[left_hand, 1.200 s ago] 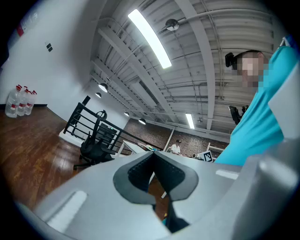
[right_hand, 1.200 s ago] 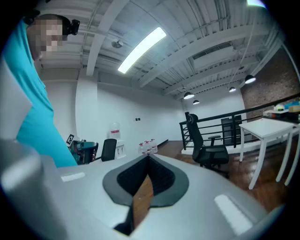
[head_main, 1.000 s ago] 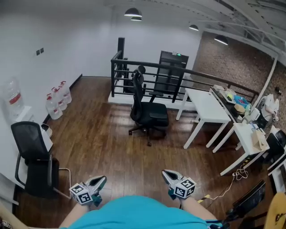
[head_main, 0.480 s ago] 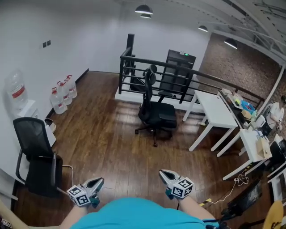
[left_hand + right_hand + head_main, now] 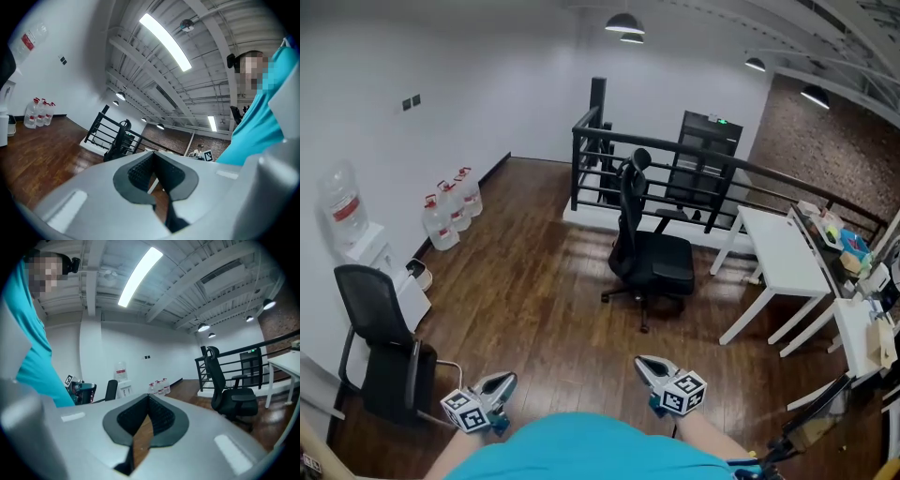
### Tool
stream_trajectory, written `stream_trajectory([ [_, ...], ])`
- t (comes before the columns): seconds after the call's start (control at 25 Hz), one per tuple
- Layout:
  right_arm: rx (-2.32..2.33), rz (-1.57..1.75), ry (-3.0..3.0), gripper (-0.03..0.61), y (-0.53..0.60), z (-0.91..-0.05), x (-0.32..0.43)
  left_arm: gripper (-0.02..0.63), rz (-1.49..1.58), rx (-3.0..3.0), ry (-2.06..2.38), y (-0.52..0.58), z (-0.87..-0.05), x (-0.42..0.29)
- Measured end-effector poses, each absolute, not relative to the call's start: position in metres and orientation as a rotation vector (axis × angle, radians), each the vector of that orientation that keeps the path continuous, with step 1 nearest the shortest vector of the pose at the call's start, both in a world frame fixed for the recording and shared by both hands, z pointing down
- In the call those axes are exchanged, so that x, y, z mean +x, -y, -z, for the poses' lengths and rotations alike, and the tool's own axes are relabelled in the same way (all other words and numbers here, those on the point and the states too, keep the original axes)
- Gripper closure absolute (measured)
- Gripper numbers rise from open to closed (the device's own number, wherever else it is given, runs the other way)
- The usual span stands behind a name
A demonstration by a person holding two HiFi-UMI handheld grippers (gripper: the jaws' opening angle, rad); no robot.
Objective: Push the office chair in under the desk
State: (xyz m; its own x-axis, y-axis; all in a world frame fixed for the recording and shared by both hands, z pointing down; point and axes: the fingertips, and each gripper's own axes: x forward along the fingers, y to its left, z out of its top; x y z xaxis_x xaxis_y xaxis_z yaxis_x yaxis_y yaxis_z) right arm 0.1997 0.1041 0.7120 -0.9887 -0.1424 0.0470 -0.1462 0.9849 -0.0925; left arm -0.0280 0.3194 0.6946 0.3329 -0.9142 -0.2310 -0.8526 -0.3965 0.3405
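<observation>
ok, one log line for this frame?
stage: pre-contact | black wheeled office chair: not under white desk, untouched | left hand-held gripper: shut, empty | right hand-held gripper: shut, empty

Dark wood floor [image 5: 534, 281], white wall [image 5: 469, 84] left, brick wall [image 5: 834, 150] right. Black railing [image 5: 609, 164] at back, dome lamps [image 5: 624, 23] lit (water jugs [image 5: 453, 206] along the left wall).

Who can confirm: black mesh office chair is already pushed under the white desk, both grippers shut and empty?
No. Head view shows the black mesh office chair standing free on the brown wooden floor, apart from the white desk, not under it. The left gripper and right gripper are shut and empty, as stated.
</observation>
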Motion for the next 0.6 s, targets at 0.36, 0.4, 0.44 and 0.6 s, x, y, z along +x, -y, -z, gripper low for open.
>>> stream_trajectory([
  [0.36,0.191,-0.030,3.081,0.577,0.032,-0.709,0.170,0.588,0.576,2.386,1.632,-0.174,-0.695,-0.056],
  [0.4,0.194,-0.024,3.078,0.577,0.045,-0.711,0.166,0.588,0.568,2.390,1.623,-0.160,-0.697,-0.061],
  [0.44,0.200,-0.016,3.076,0.577,0.056,-0.713,0.161,0.588,0.566,2.402,1.609,-0.146,-0.697,-0.066],
  [0.6,0.268,-0.004,3.067,0.577,0.094,-0.716,0.121,0.589,0.590,2.464,1.535,-0.102,-0.699,-0.109],
])
